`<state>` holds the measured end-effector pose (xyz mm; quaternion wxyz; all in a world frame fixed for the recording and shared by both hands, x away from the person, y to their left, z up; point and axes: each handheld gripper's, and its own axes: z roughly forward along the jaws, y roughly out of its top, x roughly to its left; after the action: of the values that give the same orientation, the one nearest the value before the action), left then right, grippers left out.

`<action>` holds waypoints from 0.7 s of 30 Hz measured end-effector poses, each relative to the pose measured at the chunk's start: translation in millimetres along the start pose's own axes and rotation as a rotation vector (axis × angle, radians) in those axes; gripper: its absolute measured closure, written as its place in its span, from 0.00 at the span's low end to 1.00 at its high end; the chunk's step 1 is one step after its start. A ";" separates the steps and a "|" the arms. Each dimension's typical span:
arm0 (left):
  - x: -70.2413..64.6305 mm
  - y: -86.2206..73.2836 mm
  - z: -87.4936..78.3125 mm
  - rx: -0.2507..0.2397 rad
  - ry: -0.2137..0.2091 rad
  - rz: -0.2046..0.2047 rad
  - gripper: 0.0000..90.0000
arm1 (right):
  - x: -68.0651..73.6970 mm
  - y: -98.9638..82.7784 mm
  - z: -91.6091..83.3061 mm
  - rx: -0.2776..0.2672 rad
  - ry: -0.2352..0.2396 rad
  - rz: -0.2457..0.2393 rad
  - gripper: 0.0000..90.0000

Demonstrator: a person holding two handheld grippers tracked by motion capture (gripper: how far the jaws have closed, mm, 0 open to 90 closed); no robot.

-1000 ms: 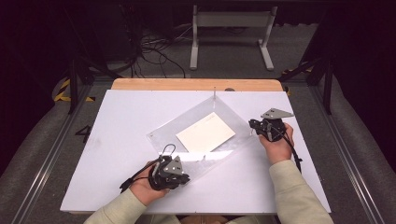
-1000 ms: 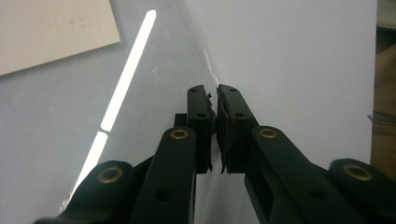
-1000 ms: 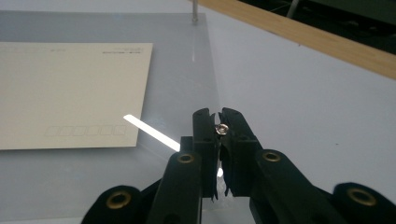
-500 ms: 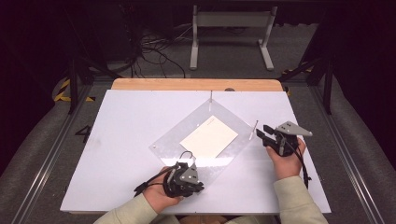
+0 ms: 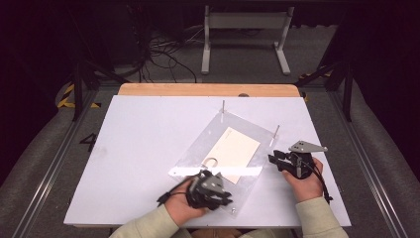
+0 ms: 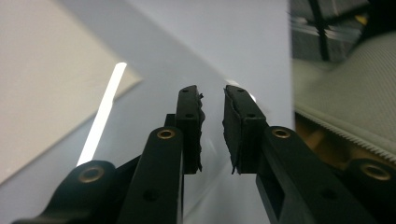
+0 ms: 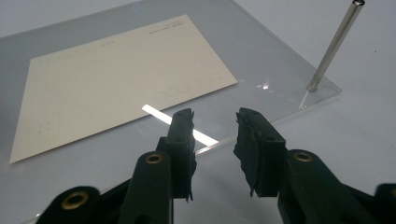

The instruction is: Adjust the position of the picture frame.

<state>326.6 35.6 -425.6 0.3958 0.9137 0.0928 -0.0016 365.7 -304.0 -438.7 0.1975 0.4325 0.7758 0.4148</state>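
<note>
1. My left gripper (image 5: 224, 194) sits over the near corner of the clear sheet (image 5: 198, 161). Its jaws have just been opening; they stand a narrow gap apart with nothing between them.
2. My right gripper (image 5: 274, 159) hovers just off the sheet's right edge, near the right pin (image 5: 275, 135). Its jaws have just been closing a little, but they are parted and hold nothing.
3. The sheet lies flat on the white table (image 5: 138, 144), turned at an angle, with the card (image 5: 232, 152) under or inside it and two upright pins at its far corners.
4. I judge the placing done: sheet and card lie flat and both grippers are let go. What is left, if anything, looks like squaring the sheet or drawing my hands back.
5. Hard to tell: whether the card lies beneath the sheet or between two layers, and what the small ring mark (image 5: 212, 161) on it is. The card's print is too faint to read in the right gripper view.
</note>
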 end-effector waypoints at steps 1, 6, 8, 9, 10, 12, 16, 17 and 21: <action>9.9 -4.9 -11.6 -0.016 0.057 -0.029 0.84 | 0.2 0.0 0.0 0.004 0.002 -0.003 0.76; 68.7 -48.1 -57.6 -0.009 0.352 -0.226 0.88 | 3.4 -1.8 -1.1 0.037 0.002 0.013 0.82; 85.2 -65.8 -65.9 0.027 0.441 -0.309 0.91 | 4.5 -3.3 -0.8 0.048 0.002 0.017 0.85; 91.2 -72.0 -67.7 0.040 0.456 -0.329 0.95 | 5.1 -3.9 -0.7 0.054 0.000 0.018 0.86; 96.6 -76.5 -69.2 0.048 0.447 -0.349 0.97 | 5.8 -4.5 -0.6 0.061 -0.002 0.019 0.88; 102.6 -81.5 -68.0 0.047 0.424 -0.390 1.00 | 6.4 -5.3 -0.6 0.070 -0.005 0.019 0.90; 101.3 -81.2 -57.7 0.095 0.328 -0.368 1.00 | 3.8 -5.9 -3.5 0.069 -0.018 0.017 0.91; 98.0 -79.0 -56.3 0.111 0.352 -0.344 1.00 | 2.8 -5.9 -5.2 0.065 -0.023 0.028 0.91; 92.9 -75.9 -55.7 0.148 0.347 -0.302 1.00 | -3.1 -6.2 -12.0 0.040 -0.043 0.047 0.89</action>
<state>401.0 142.4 -449.3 0.3013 0.9024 0.2948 0.0892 356.2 -314.0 -437.0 0.1959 0.4635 0.7689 0.3944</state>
